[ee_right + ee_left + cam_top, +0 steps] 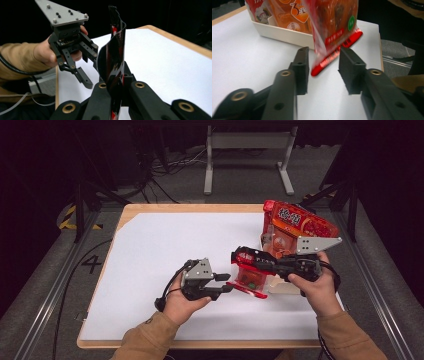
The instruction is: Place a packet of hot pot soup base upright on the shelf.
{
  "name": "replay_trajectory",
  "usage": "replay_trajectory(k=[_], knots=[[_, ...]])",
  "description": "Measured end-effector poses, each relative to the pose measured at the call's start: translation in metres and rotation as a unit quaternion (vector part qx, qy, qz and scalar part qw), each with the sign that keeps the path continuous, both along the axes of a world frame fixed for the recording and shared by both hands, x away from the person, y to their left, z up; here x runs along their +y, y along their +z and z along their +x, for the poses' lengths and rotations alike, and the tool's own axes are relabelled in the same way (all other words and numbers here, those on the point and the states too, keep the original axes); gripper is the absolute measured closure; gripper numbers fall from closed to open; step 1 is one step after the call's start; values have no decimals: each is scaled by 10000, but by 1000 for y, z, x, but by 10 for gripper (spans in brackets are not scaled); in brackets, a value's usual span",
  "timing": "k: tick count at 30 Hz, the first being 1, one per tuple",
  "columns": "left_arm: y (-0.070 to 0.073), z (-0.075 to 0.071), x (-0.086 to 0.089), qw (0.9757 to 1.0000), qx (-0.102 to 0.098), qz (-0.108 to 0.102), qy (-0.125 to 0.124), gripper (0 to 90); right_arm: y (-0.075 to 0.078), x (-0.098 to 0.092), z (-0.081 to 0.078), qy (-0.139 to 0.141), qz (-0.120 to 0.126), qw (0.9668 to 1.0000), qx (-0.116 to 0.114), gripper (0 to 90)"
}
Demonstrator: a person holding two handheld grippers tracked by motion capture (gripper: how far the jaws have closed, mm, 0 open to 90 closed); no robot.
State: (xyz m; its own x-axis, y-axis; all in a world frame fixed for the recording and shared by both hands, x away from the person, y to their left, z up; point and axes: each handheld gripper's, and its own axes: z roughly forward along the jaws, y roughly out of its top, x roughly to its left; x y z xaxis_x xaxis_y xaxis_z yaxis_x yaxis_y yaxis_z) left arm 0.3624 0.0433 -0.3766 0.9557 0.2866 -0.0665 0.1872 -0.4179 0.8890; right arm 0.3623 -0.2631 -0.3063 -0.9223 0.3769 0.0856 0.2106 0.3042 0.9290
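A red and clear snack bag (pixel 250 279) hangs just above the white tabletop (pixel 160 255). My right gripper (pixel 239 257) is shut on its top edge. In the right gripper view the bag (pixel 113 57) stands edge-on between my shut jaws (pixel 117 83). My left gripper (pixel 229 282) is at the bag's lower left, jaws open. In the left gripper view the bag's red sealed bottom edge (pixel 332 58) hangs between the open pads (pixel 325 67) with a gap on each side. The left gripper (pixel 91 67) also appears open in the right gripper view.
A shallow white box (pixel 284 35) stands just behind the held bag, with more orange and red snack bags (pixel 295 227) standing in it. The table's wooden edge (pixel 195 208) runs along the back. A metal stand (pixel 247 140) and cables lie on the floor beyond.
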Motion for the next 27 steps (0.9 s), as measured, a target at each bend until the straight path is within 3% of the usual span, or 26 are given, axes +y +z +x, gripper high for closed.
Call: replay_trajectory(k=[1, 9, 17, 27], knots=[[0, 0, 1, 10000, 20, 10, 49, 525, 5, -3, -1, 32, -97, 9999, -138, 900], [1, 4, 15, 9995, 60, 61, 292, 440, 18, -18, -2, -8, -252, 9988, -414, 900], [1, 9, 39, 9976, 188, 94, 659, 395, 29, -38, -2, -162, -295, 9976, -604, 900], [-3, 10, 67, 9947, 251, 145, 986, 391, 31, -62, 2, -310, -423, 9965, -644, 900]])
